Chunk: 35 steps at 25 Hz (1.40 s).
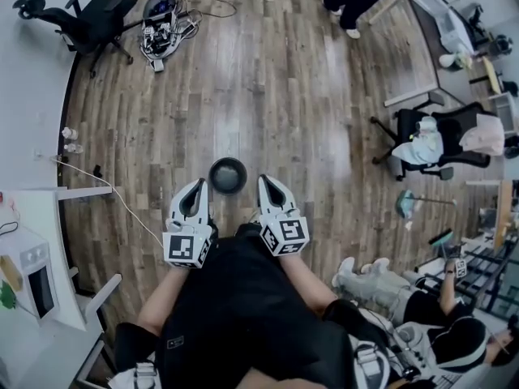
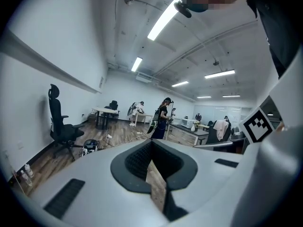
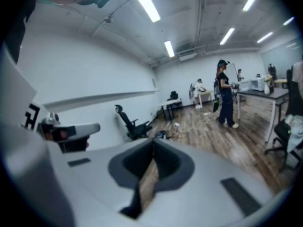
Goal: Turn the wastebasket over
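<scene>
Left gripper (image 1: 199, 188) and right gripper (image 1: 266, 183), white plastic: both pinched closed, empty, held high. Small round dark wastebasket (image 1: 228, 175) stands between them on the wood-plank floor (image 1: 268, 96); smooth rim, dark centre. Mouth-up or base-up unclear from above: awaiting the flip or already flipped. Keep tips clear.

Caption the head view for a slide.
Head view: left gripper and right gripper, both shut and empty, above the wood floor, dark wastebasket showing between their tips.
</scene>
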Each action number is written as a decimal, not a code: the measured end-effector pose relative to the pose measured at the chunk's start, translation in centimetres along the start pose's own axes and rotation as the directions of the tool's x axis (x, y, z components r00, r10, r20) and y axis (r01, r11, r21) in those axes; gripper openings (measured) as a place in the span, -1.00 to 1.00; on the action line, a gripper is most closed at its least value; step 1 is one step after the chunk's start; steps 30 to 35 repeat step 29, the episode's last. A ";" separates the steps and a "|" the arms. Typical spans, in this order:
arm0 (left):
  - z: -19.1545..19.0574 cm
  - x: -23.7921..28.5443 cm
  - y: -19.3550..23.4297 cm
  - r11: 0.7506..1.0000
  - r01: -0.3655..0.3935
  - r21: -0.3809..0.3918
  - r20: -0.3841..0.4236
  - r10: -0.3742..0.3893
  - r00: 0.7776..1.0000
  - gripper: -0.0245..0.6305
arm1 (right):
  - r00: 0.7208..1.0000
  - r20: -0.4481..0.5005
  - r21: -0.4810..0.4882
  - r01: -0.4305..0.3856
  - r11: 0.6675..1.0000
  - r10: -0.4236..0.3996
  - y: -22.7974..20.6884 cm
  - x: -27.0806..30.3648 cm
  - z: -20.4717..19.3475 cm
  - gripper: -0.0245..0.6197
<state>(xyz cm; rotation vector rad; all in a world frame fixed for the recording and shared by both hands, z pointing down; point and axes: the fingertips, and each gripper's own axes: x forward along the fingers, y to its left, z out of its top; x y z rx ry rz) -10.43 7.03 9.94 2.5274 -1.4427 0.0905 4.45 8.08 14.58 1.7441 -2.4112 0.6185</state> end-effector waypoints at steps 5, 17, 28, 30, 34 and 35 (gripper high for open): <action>0.9 0.7 -0.5 0.999 0.003 0.033 0.010 -0.003 1.000 -0.82 | 1.000 -0.004 -0.028 -0.019 0.999 0.019 0.5 -0.2 0.0 -0.82; 0.6 0.2 -1.2 0.999 -0.005 0.033 0.027 0.004 1.000 -0.82 | 0.998 0.000 -0.072 -0.067 0.995 0.067 2.0 -0.9 0.1 -0.82; 0.3 0.0 -2.9 0.999 -0.011 0.037 0.036 0.010 0.999 -0.82 | 0.998 0.000 -0.094 -0.066 0.993 0.066 0.8 -2.7 -0.1 -0.82; 0.4 0.0 -3.1 0.999 -0.014 0.036 0.037 0.013 0.999 -0.82 | 0.998 -0.001 -0.095 -0.066 0.993 0.067 0.7 -2.9 -0.2 -0.82; 0.4 0.0 -3.1 0.999 -0.014 0.036 0.037 0.013 0.999 -0.82 | 0.998 -0.001 -0.095 -0.066 0.993 0.067 0.7 -2.9 -0.2 -0.82; 0.4 0.0 -3.1 0.999 -0.014 0.036 0.037 0.013 0.999 -0.82 | 0.998 -0.001 -0.095 -0.066 0.993 0.067 0.7 -2.9 -0.2 -0.82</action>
